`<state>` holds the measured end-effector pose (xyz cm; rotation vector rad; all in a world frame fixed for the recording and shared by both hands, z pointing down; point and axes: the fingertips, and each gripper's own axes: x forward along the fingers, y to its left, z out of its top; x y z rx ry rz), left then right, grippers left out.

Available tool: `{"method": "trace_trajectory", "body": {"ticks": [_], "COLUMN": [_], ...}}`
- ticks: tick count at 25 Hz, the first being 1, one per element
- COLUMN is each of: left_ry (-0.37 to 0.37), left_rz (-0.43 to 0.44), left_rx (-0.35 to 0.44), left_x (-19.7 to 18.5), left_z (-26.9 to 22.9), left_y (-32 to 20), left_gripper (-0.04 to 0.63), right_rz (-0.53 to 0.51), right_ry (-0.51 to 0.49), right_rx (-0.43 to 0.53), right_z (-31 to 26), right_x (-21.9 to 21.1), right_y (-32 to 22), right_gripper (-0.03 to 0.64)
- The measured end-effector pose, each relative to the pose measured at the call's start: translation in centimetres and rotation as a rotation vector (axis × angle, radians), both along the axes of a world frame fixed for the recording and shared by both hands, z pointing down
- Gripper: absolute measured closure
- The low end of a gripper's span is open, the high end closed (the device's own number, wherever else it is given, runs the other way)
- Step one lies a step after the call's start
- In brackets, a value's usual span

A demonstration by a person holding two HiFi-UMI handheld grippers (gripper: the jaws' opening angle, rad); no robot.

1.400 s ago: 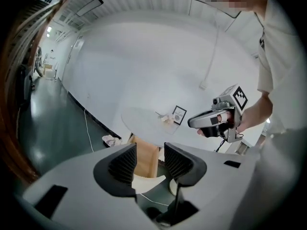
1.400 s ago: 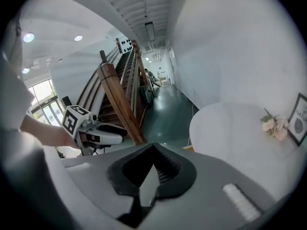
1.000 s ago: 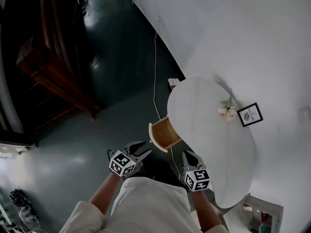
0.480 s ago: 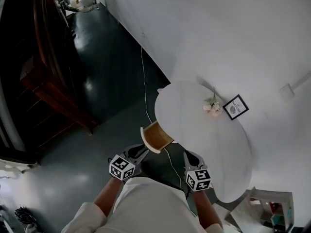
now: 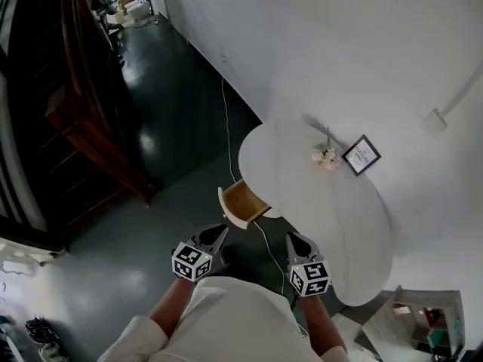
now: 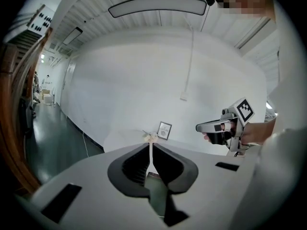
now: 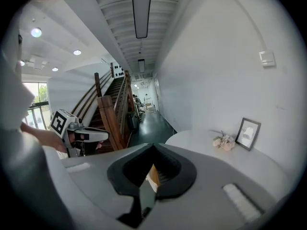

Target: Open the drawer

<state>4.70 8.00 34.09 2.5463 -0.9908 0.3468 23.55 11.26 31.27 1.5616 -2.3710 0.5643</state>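
The drawer (image 5: 243, 202) sticks out of the near-left side of the white oval table (image 5: 332, 217), with its white front toward me and its wooden inside showing. My left gripper (image 5: 217, 235) hangs just short of the drawer front, apart from it. Its jaws have just been closing and now meet with nothing between them (image 6: 150, 145). My right gripper (image 5: 293, 239) is shut and empty, to the right of the drawer beside the table's edge. Through its jaws (image 7: 153, 147) a strip of the drawer's wood (image 7: 152, 174) shows.
On the table top lie a small bunch of pale flowers (image 5: 324, 155) and a framed picture (image 5: 361, 154) by the white wall. A cable (image 5: 226, 127) runs along the dark floor. A wooden staircase (image 5: 83, 119) stands at left, a shelf (image 5: 423, 323) at bottom right.
The left gripper's jaws went from wide open to closed. Both grippers stay near the drawer, which stands pulled out throughout, while the head view has shifted.
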Motion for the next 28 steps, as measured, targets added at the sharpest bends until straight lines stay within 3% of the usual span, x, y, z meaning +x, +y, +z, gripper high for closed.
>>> {"method": "trace_trajectory", "body": {"ticks": [12, 28], "left_ry": [0.018, 0.036], "left_rz": [-0.043, 0.092], "left_rx": [0.045, 0.095], "left_x": [-3.4, -6.7], "left_z": [-3.3, -5.9], "left_y": [3.0, 0.9], "left_gripper": [0.589, 0.589], "right_rz": [-0.021, 0.037], "right_ry": [0.014, 0.038], "right_rx": [0.033, 0.090], "right_z": [-1.1, -3.3], "right_x": [-1.7, -5.0], "right_y": [3.2, 2.9], "right_gripper": [0.606, 0.606]}}
